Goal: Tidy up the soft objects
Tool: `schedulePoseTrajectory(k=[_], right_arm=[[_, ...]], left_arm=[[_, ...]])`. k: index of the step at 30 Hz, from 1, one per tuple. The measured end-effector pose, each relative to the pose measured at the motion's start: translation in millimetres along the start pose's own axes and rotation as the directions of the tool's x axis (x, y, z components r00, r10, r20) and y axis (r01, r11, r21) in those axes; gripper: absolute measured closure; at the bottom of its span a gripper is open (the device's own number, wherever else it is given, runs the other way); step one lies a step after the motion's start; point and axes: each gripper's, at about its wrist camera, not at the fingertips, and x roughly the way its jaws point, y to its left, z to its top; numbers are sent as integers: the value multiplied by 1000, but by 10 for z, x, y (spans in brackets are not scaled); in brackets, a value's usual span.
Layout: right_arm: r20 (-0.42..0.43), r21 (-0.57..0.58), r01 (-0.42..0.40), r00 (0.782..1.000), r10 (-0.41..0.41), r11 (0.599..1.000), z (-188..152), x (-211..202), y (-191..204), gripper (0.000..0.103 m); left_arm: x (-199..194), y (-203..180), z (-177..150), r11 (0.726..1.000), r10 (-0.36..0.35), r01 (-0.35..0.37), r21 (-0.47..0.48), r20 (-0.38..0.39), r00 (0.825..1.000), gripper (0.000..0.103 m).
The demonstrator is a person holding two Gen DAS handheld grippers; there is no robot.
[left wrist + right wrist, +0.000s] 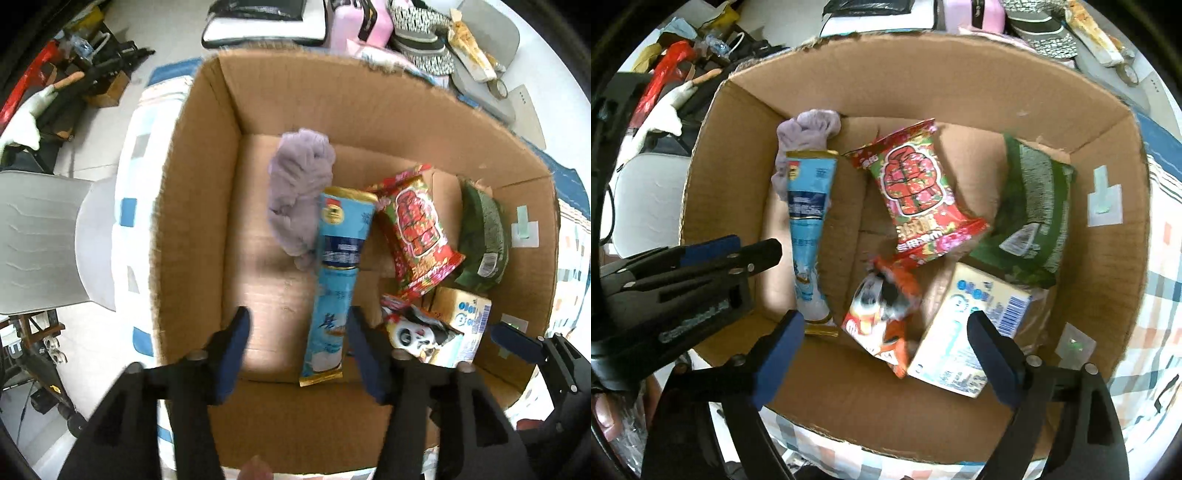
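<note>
An open cardboard box [199, 206] [960, 85] holds soft goods: a purple cloth [299, 184] [805, 129], a long blue packet [334, 280] [807, 229], a red snack bag [417, 225] [916, 184], a green packet [484, 236] [1030, 214], a panda packet [417, 332] [882, 306] and a pale yellow pack [465, 321] [971, 325]. My left gripper [295, 354] is open above the box's near side, over the blue packet's lower end. My right gripper [886, 362] is open above the panda packet and yellow pack. Both are empty.
The box sits on a checked cloth [1156, 258]. A white chair [40, 240] stands to the left. Slippers [424, 40], a pink item [354, 22] and a tape roll [500, 88] lie beyond the box. Clutter fills the floor at far left [92, 70].
</note>
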Motion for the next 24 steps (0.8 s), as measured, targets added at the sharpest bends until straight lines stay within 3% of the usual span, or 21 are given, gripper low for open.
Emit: schedulePoseTrajectory(k=[2, 7, 18, 24], right_arm=[[21, 16, 19, 1000, -20, 1000, -21, -65, -40, 0], [65, 65, 55, 996, -59, 996, -131, -163, -181, 0], [119, 119, 133, 982, -147, 984, -389, -290, -324, 0], [168, 126, 169, 967, -189, 978, -598, -524, -304, 0]], left_arm=[[-78, -8, -21, 1000, 7, -7, -2, 30, 1000, 23], [-200, 46, -100, 1000, 13, -12, -12, 76, 997, 6], [-444, 51, -398, 999, 49, -43, -33, 185, 982, 4], [-731, -25, -648, 998, 57, -49, -38, 257, 965, 4]])
